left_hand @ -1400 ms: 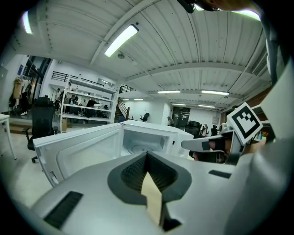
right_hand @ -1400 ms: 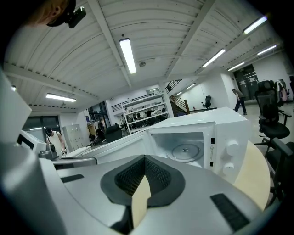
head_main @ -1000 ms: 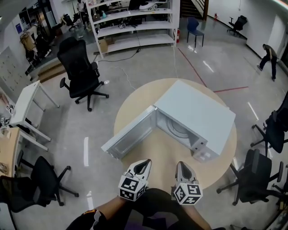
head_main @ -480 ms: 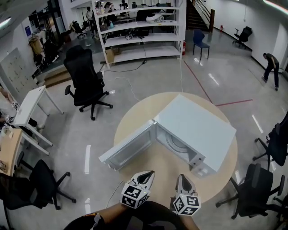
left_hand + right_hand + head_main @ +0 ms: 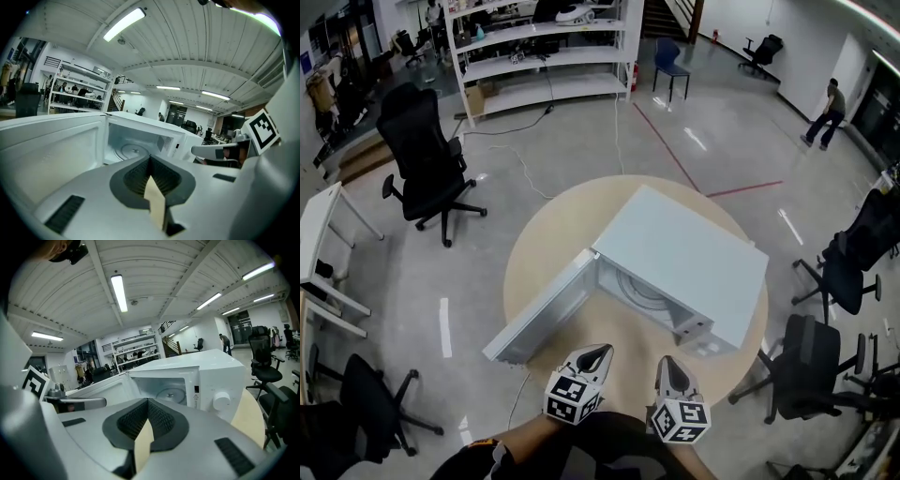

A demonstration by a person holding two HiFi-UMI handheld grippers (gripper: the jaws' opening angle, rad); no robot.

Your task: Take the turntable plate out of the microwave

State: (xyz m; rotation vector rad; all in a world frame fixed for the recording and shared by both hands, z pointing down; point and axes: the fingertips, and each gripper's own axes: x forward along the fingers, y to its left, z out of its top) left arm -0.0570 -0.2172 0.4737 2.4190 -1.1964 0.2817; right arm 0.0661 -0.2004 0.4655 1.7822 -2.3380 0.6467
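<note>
The microwave door stands swung open to the left, over the round table. The left gripper hangs near the table's front edge, well apart from the oven. Its jaws are together with nothing between them. The turntable plate lies flat on the cavity floor of the microwave, seated and untouched. The right gripper is just beside the left. Its jaws are likewise together and empty, and it faces the opening and the control knob.

Probable hazards:
- Closed jaws cannot take the plate's rim, so they must part before entering the cavity.
- The plate looks smooth and is probably glass. A one-sided pinch could let it tilt, slip and strike the cavity sill.
- A left-side approach may knock the open door.
- A plate lifted too little may catch on its hub.
</note>
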